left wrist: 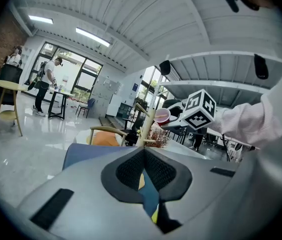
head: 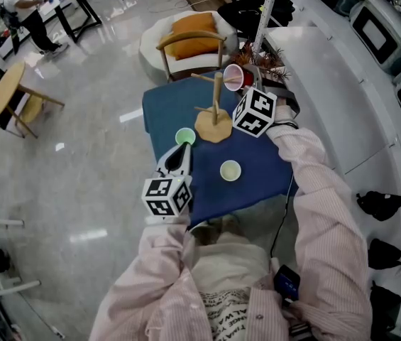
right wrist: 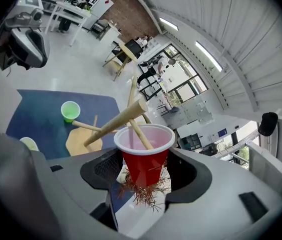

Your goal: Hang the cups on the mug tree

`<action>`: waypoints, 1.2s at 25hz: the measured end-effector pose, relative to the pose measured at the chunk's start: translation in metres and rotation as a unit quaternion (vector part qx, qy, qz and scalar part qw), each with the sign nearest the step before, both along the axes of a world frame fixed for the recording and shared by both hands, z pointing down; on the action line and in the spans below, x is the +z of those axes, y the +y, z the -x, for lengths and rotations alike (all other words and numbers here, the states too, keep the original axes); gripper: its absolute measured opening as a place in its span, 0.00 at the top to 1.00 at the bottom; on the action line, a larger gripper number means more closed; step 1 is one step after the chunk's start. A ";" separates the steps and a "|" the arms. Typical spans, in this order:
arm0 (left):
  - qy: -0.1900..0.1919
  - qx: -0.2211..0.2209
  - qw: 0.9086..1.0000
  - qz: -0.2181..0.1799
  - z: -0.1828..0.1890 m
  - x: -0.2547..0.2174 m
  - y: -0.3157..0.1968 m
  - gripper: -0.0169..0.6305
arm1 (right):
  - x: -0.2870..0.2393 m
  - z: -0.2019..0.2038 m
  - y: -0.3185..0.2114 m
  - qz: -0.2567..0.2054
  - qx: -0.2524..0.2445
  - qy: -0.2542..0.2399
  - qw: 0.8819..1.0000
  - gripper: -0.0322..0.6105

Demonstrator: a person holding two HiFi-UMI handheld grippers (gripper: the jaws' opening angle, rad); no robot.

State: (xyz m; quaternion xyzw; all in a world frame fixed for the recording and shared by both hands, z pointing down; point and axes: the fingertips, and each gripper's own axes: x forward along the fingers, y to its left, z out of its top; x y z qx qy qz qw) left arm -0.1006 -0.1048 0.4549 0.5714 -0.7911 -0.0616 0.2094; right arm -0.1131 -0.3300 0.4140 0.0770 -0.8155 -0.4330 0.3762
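Note:
A wooden mug tree (head: 216,104) stands on a blue table (head: 161,109). My right gripper (right wrist: 143,173) is shut on a red cup (right wrist: 144,156) and holds it in the air at the tree's upper right peg (right wrist: 115,122), with a peg tip inside the cup's mouth. In the head view the red cup (head: 233,77) lies on its side at the peg. A green cup (head: 184,136) and a pale yellow cup (head: 230,170) stand on the table near the tree's base. My left gripper (left wrist: 144,154) hovers over the table's near left part, shut and empty.
A wooden chair with an orange cushion (head: 189,38) stands behind the table. A white counter (head: 328,69) runs along the right, with a dried plant (head: 267,57) at its near end. A round wooden table (head: 5,91) is far left.

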 end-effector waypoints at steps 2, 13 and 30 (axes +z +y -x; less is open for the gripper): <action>0.000 0.000 1.000 -0.001 0.002 -0.001 0.001 0.98 | 0.000 0.001 0.000 -0.013 -0.002 0.009 1.000 0.53; 0.005 0.005 1.000 -0.004 0.003 0.002 0.004 0.98 | -0.002 0.005 0.006 -0.093 -0.018 0.042 0.995 0.53; 0.009 0.013 1.000 -0.004 0.008 0.006 0.007 0.98 | 0.010 0.012 0.020 -0.127 -0.040 0.055 0.990 0.53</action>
